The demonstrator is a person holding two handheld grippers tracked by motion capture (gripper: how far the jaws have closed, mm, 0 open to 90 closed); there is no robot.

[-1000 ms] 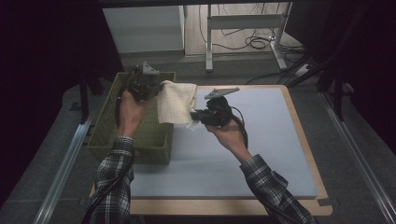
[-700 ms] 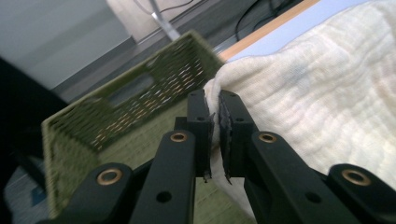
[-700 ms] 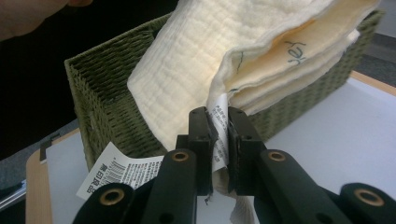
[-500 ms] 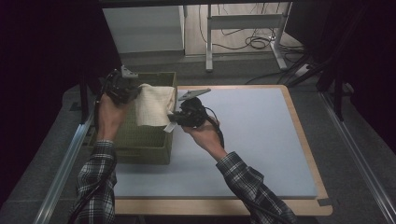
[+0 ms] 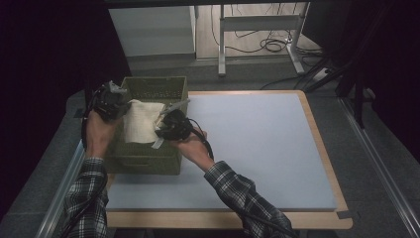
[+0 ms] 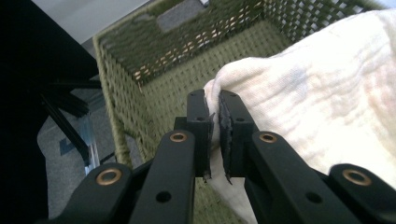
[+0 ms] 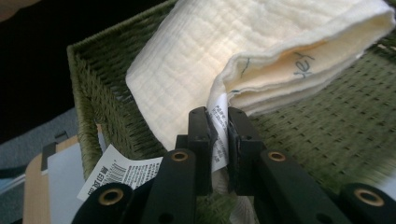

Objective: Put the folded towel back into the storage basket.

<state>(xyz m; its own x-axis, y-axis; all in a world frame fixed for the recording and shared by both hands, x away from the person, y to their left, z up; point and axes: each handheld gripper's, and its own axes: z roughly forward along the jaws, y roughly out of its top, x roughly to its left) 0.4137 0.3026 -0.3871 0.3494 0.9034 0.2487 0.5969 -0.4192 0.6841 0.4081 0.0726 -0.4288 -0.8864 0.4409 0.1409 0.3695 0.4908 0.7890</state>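
Observation:
A folded cream towel [image 5: 141,121] hangs over the open green woven basket [image 5: 148,158] at the table's left edge. My left gripper [image 5: 116,105] is shut on the towel's left corner, pinched between its pads [image 6: 214,133]. The right gripper [image 5: 166,126] is shut on the opposite corner together with a white care label [image 7: 219,135]. In the left gripper view the towel [image 6: 317,107] spreads to the right above the basket's inside wall [image 6: 154,60]. From the right gripper view the towel [image 7: 210,51] shows folded double, with the basket floor [image 7: 327,121] below it.
The basket sits on a pale blue mat [image 5: 257,148] on a wooden table [image 5: 317,220]; the mat spreads bare to the right. A paper barcode tag [image 7: 126,172] hangs near the right jaws. A white cabinet [image 5: 153,29] and a metal stand [image 5: 257,25] rise behind the table.
Both hands carried the towel leftward and down, from the basket's right side to over its middle. Both grips on the towel stayed as they were.

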